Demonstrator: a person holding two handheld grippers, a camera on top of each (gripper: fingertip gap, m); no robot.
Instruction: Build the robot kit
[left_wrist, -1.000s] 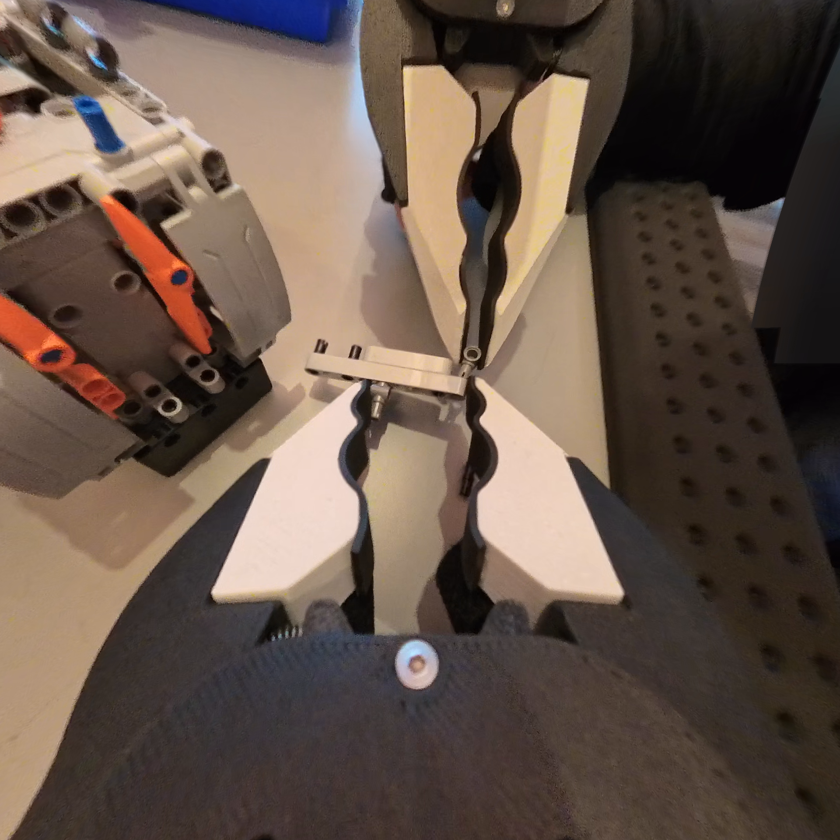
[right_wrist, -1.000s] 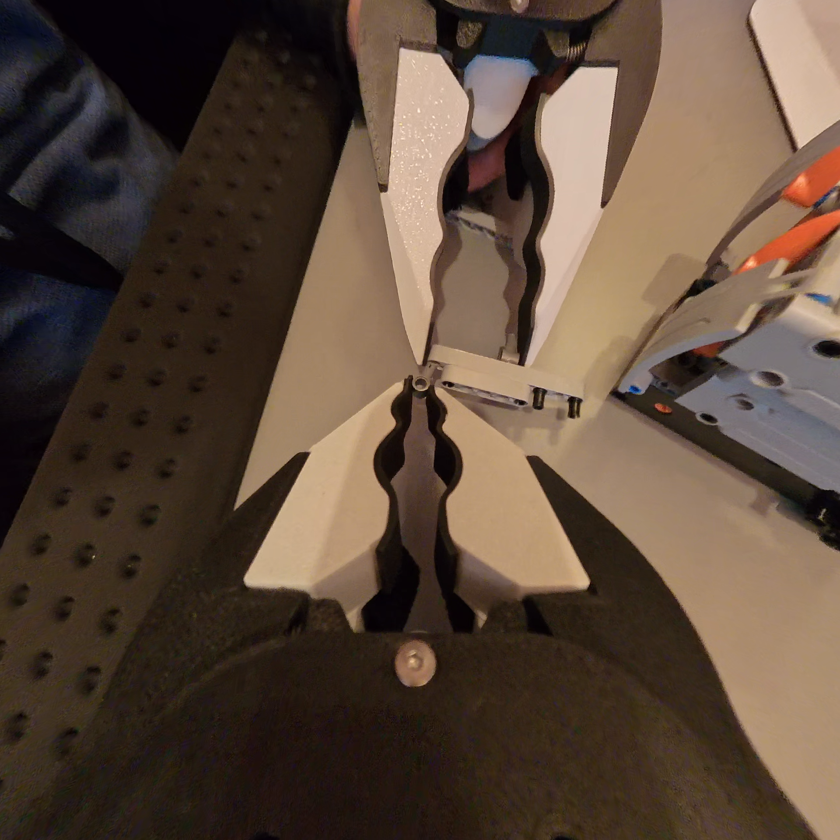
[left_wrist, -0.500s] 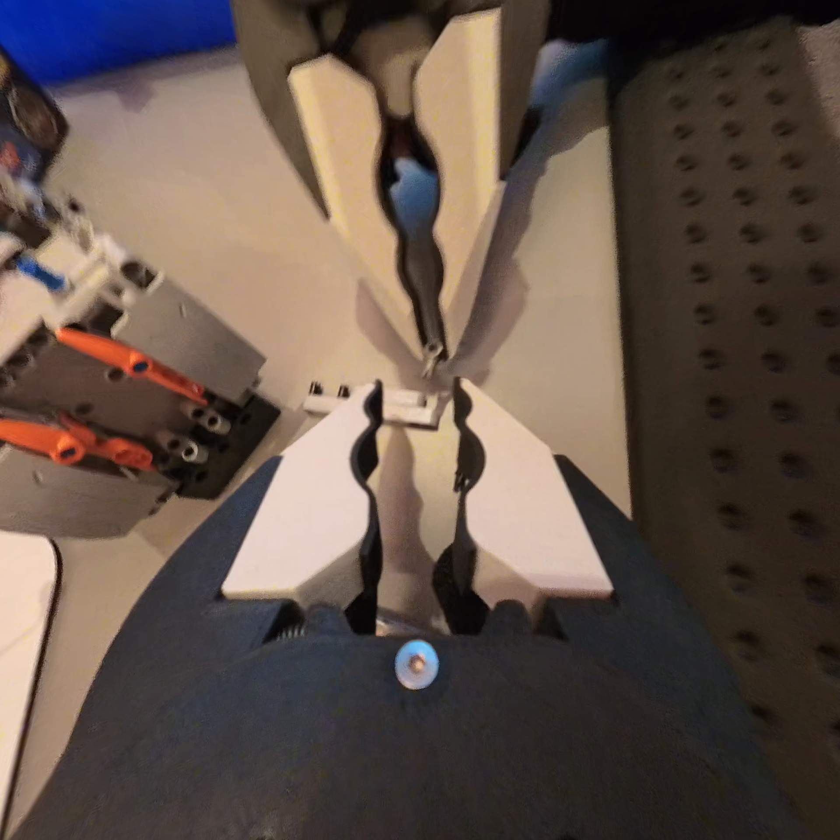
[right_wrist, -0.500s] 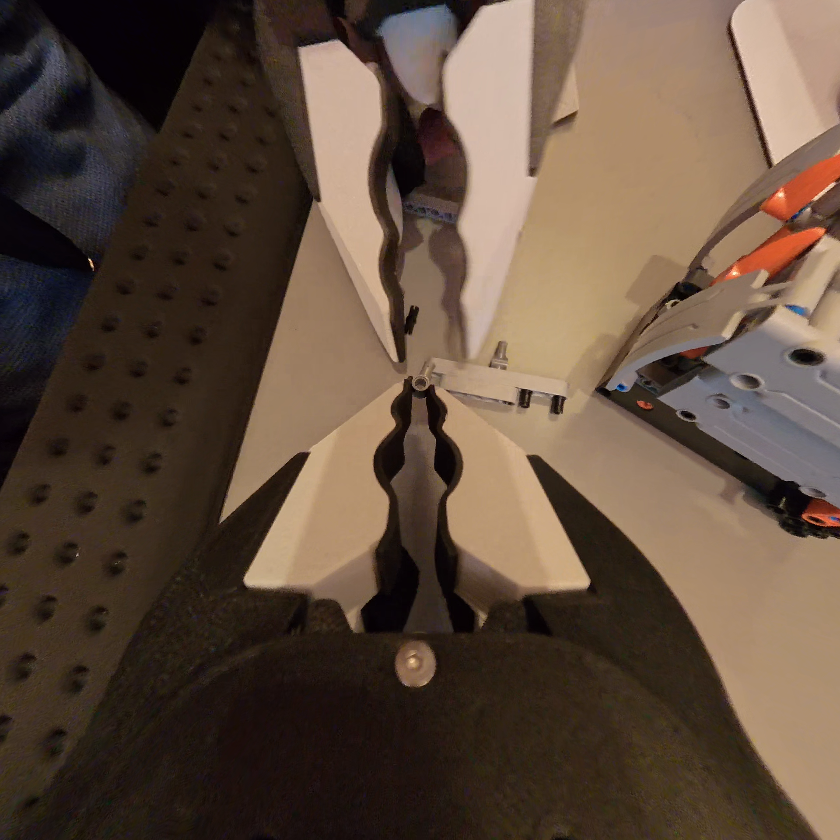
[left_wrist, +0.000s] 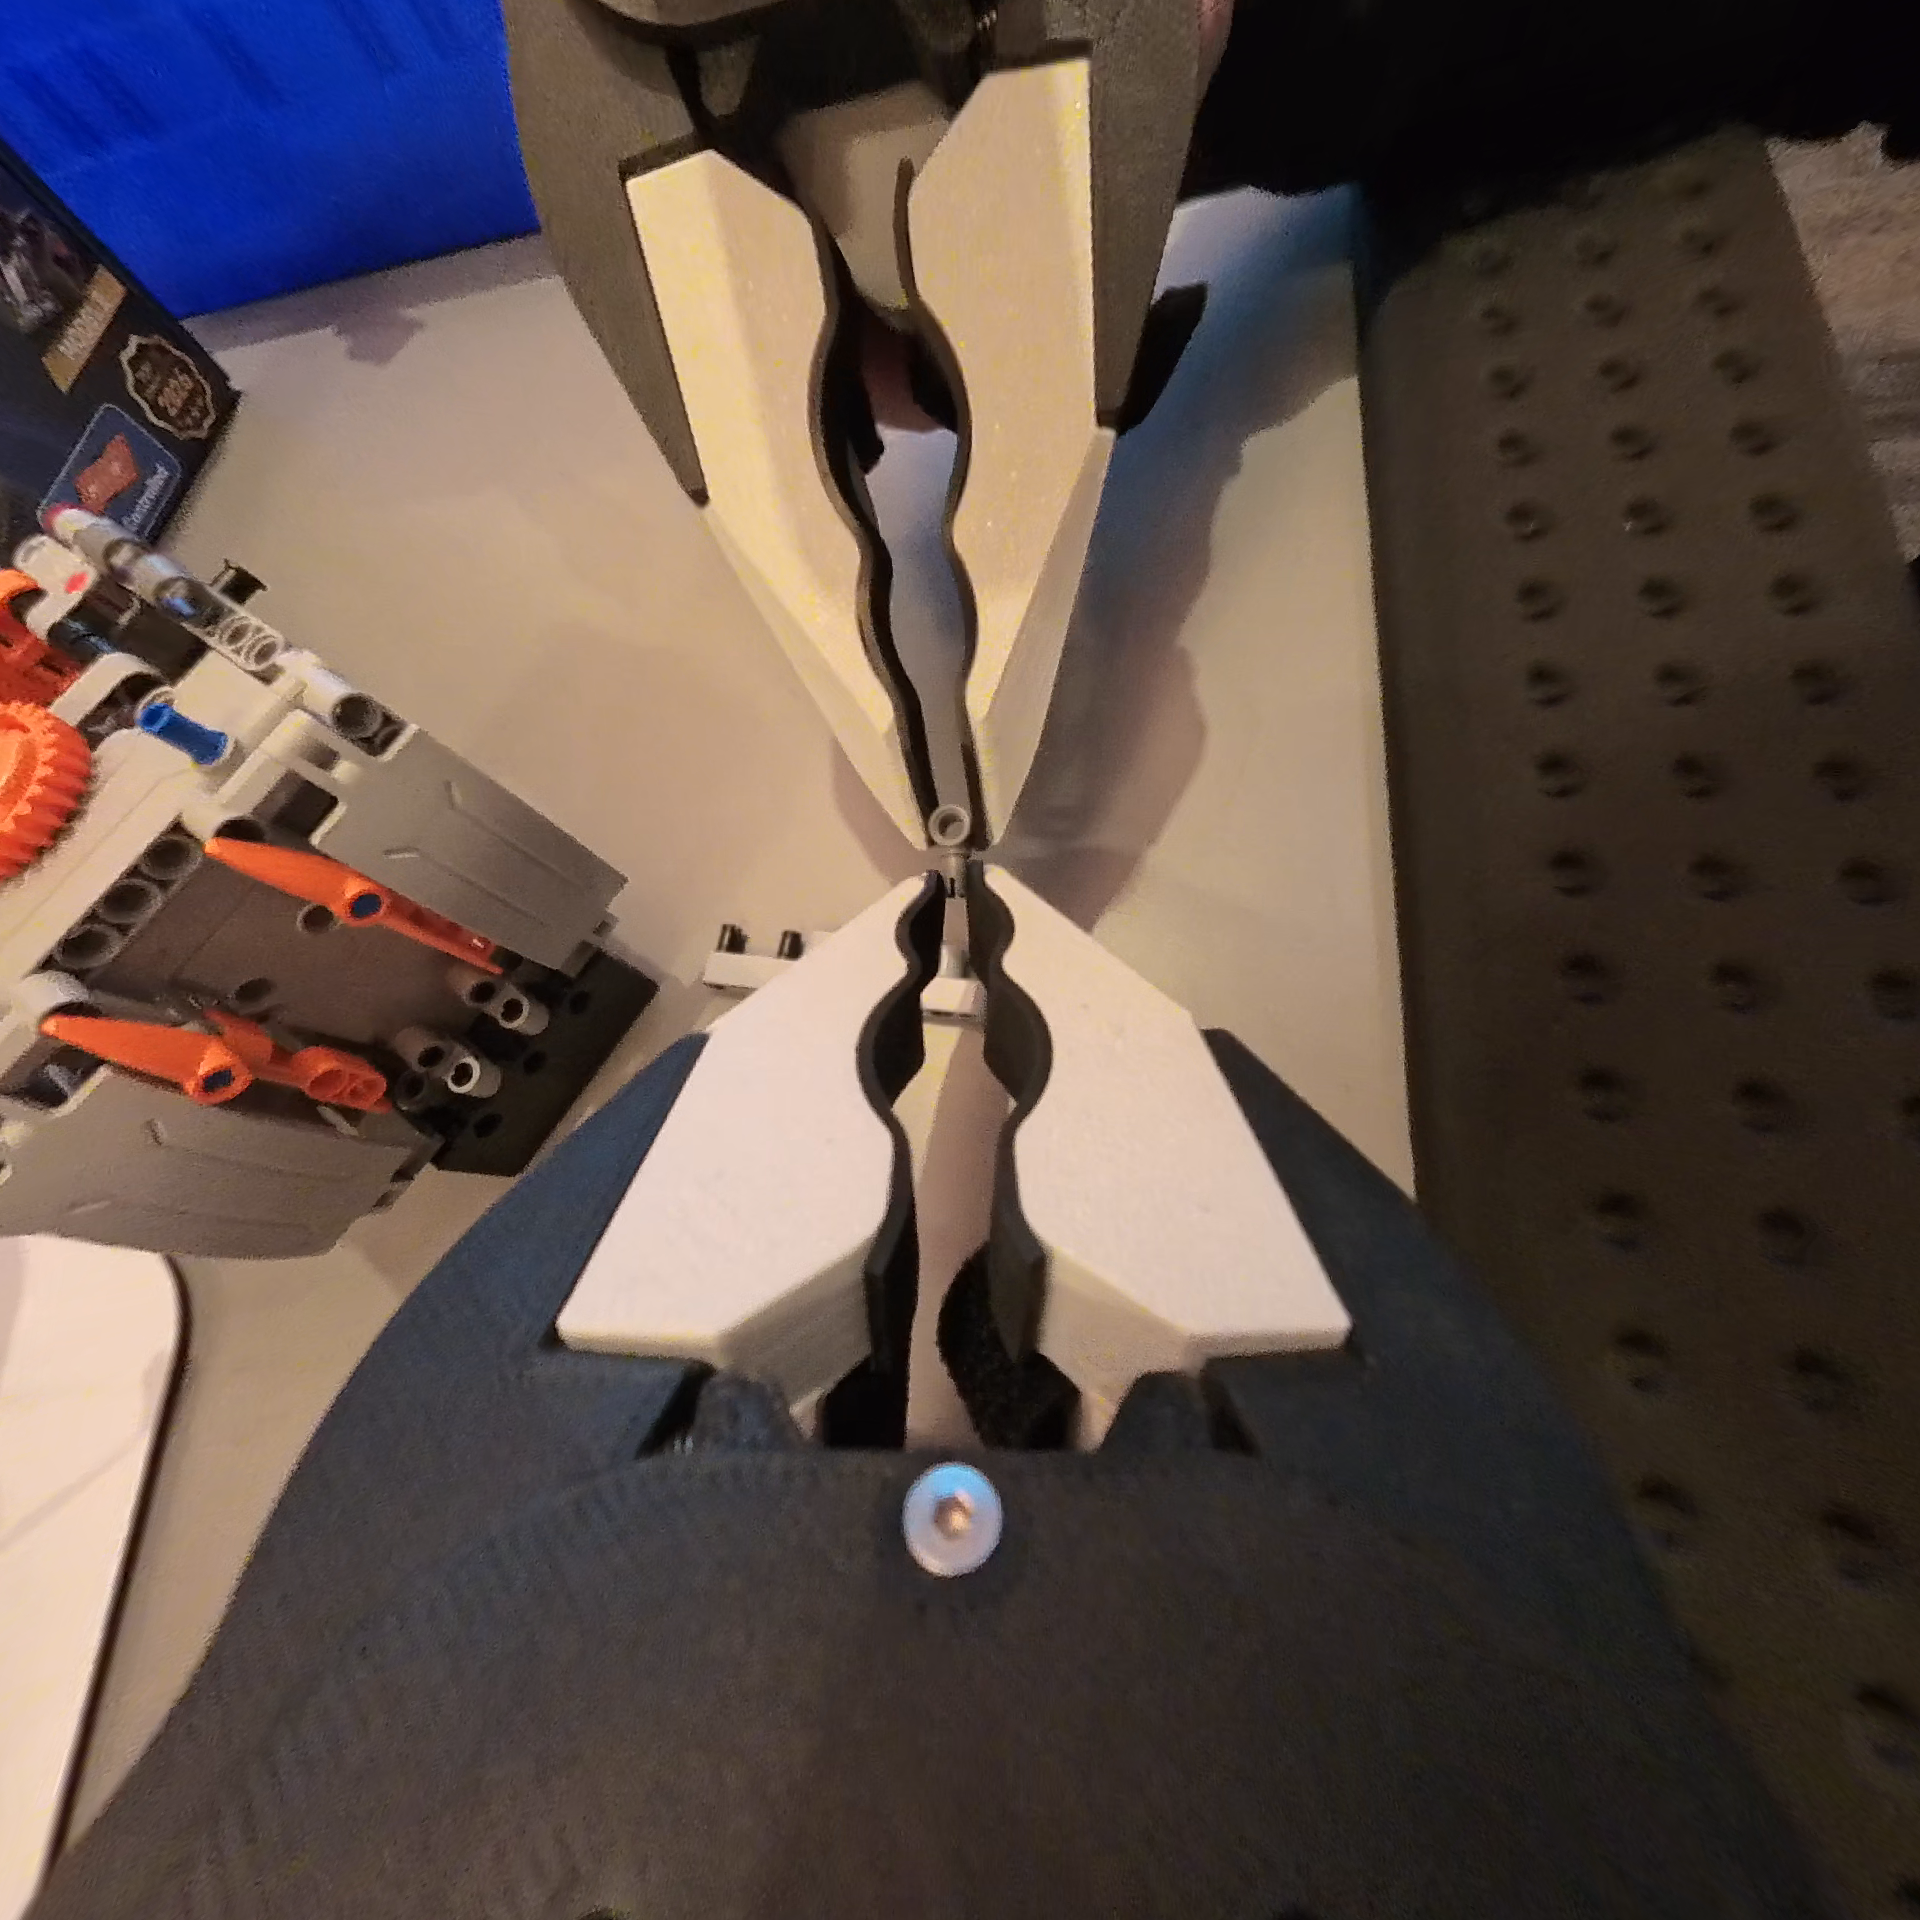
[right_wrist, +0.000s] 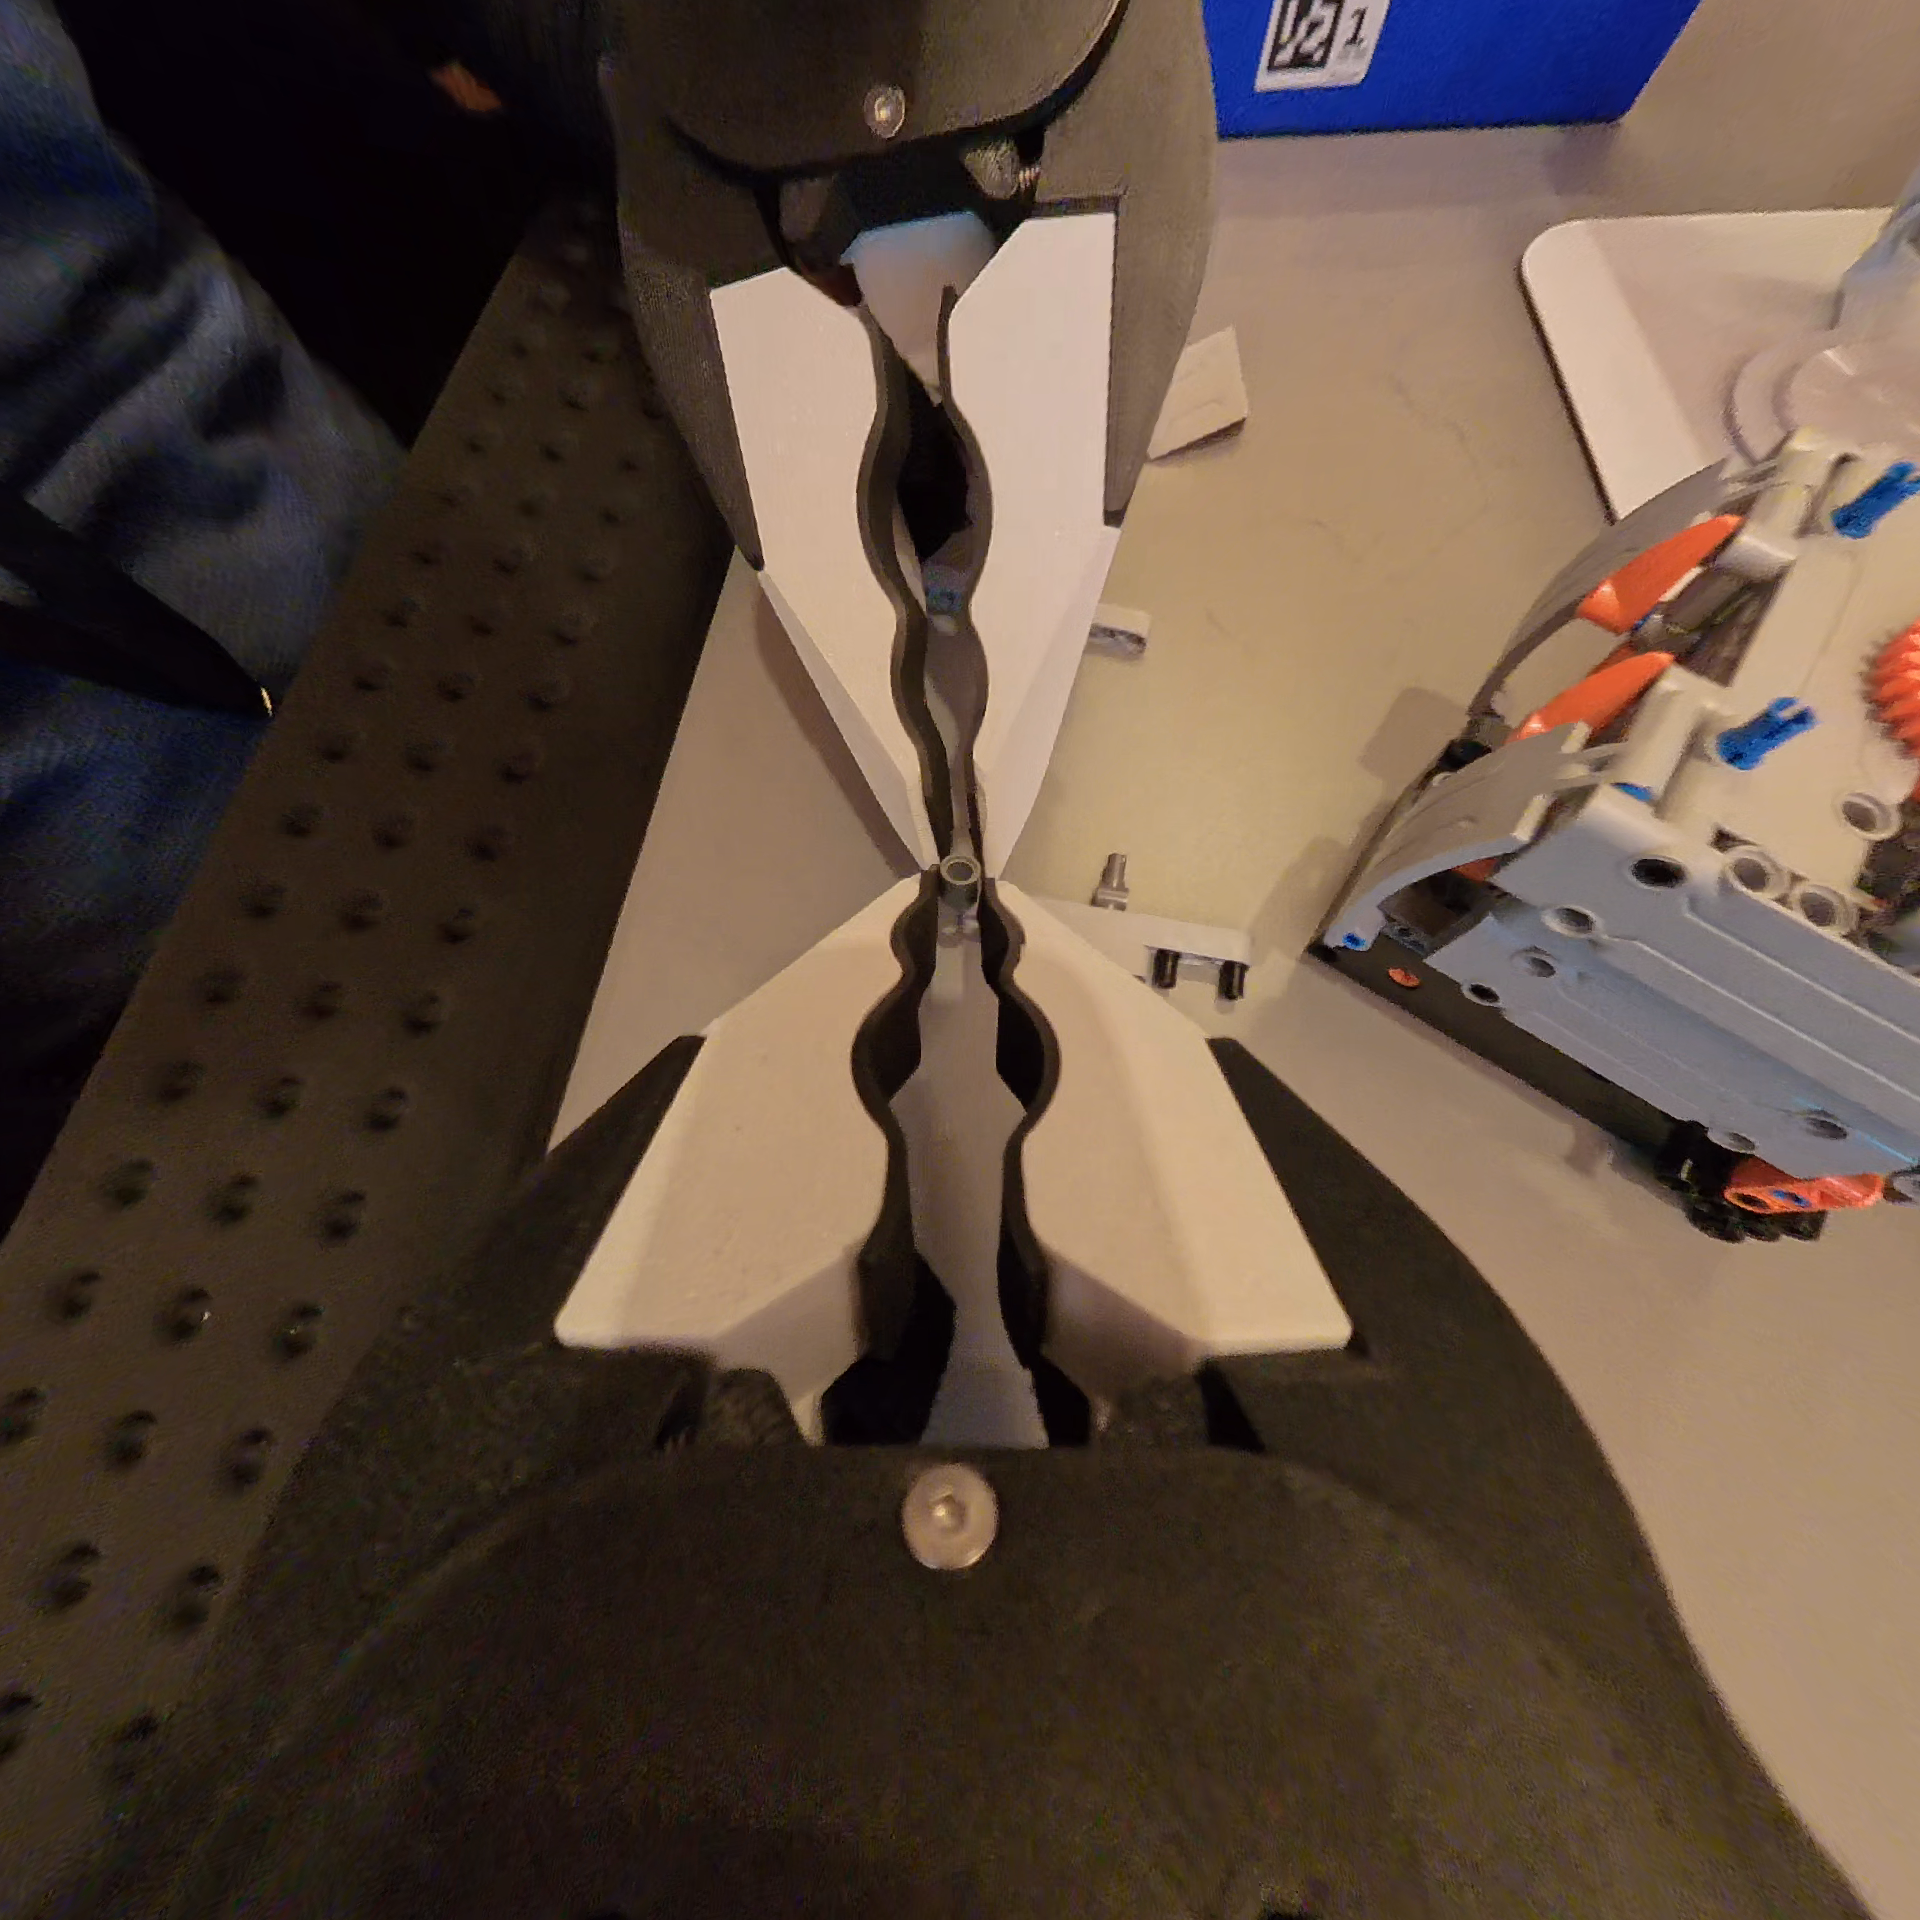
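My left gripper (left_wrist: 948, 891) and right gripper (right_wrist: 961, 902) meet tip to tip above the grey table. The right gripper, seen from the left wrist view (left_wrist: 951, 836), is shut on a small grey tube-shaped connector (left_wrist: 951, 824), which stands upright in its tips (right_wrist: 961, 871). The left gripper, also in the right wrist view (right_wrist: 951, 831), is closed to a narrow gap with a small black pin (left_wrist: 943, 883) between its tips, right against the connector. A light grey beam (right_wrist: 1195, 940) with two black pins and a grey stud lies on the table below; in the left wrist view (left_wrist: 743, 968) my fingers partly hide it.
A grey, black and orange brick-built model (left_wrist: 312, 935) (right_wrist: 1662, 935) stands close beside the grippers. A black perforated mat (left_wrist: 1662, 935) (right_wrist: 312, 935) runs along the other side. A blue box (left_wrist: 260, 135), a dark printed box (left_wrist: 94, 395) and a white board (right_wrist: 1662, 312) lie farther off. Less than 4 cm separates the two grippers' tips.
My left gripper, open around the grey beam a second ago, has let it lie, risen and closed. The right gripper has stayed shut on the connector and now faces it tip to tip.
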